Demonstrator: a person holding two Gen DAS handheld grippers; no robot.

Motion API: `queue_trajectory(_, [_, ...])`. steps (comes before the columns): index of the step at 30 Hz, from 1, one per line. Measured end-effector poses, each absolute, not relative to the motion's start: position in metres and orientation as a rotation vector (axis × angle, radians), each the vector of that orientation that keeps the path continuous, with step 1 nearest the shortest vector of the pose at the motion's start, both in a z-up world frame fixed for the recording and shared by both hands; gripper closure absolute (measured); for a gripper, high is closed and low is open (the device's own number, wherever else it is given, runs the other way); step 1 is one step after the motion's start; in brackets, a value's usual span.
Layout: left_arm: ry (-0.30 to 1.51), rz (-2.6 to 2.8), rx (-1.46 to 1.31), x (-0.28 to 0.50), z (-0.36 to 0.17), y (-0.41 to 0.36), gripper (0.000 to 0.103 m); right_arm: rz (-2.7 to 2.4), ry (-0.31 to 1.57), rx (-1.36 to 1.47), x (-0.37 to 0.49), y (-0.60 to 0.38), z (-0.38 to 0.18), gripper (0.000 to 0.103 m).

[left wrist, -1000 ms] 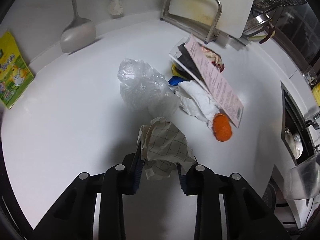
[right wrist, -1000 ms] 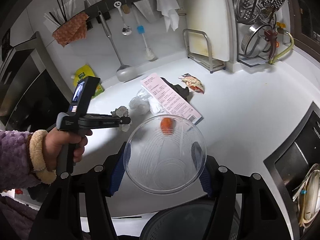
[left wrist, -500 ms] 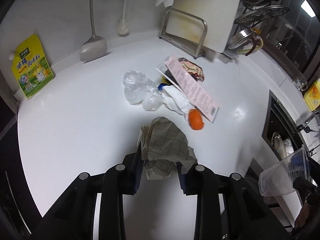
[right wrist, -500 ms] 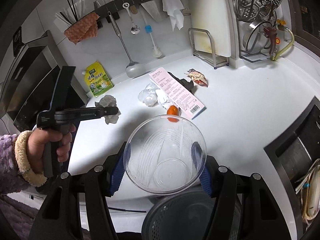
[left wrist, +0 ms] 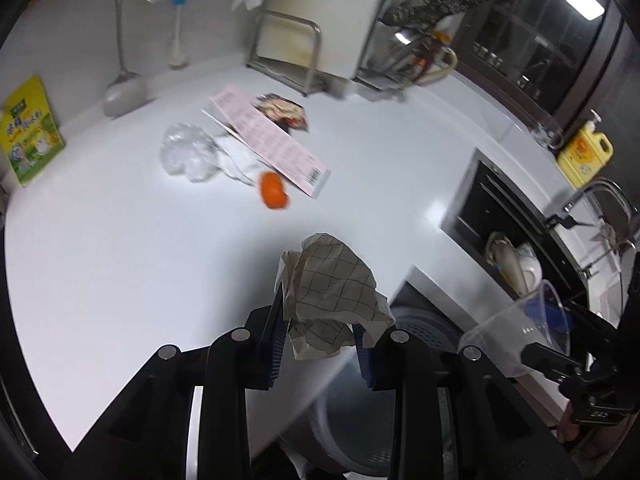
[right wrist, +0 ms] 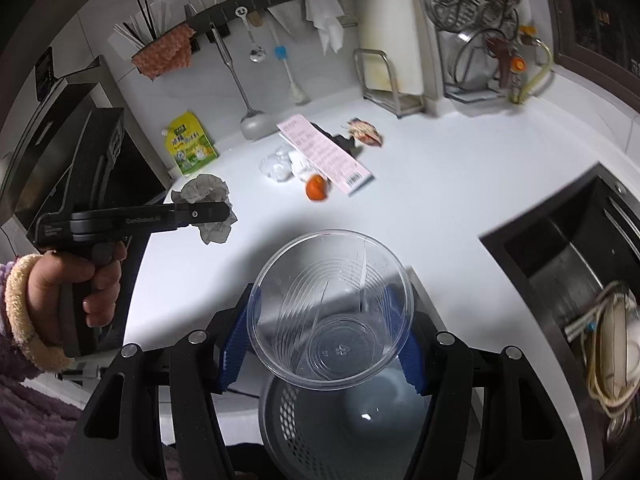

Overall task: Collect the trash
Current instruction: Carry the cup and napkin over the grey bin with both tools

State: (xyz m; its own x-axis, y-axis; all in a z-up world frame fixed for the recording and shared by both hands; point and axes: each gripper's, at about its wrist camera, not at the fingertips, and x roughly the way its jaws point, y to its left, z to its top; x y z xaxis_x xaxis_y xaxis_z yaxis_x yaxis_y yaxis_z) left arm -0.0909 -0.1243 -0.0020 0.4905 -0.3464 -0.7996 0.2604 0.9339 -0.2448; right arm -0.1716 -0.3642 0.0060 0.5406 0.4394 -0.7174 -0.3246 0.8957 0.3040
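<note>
Crumpled paper carried toward bin

Black gripper, blue pads, purple fleece sleeve

Lighting, my two wrist views: cool, even indoor light. My left view is dimmer and motion-smeared toward the back wall; a ceiling lamp glares at upper right, mirrored as a sheen on the white counter. My right view is sharper. Both bend strongly, with black corners.
</note>
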Motion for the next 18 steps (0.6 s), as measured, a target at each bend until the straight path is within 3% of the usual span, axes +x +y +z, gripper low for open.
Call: queue_trajectory(18, [1.184, -0.603, -0.021, -0.149, -0.065, -0.214, 0.072, 0.476, 1.013, 0.202, -0.214, -0.391, -0.043, 0.042])
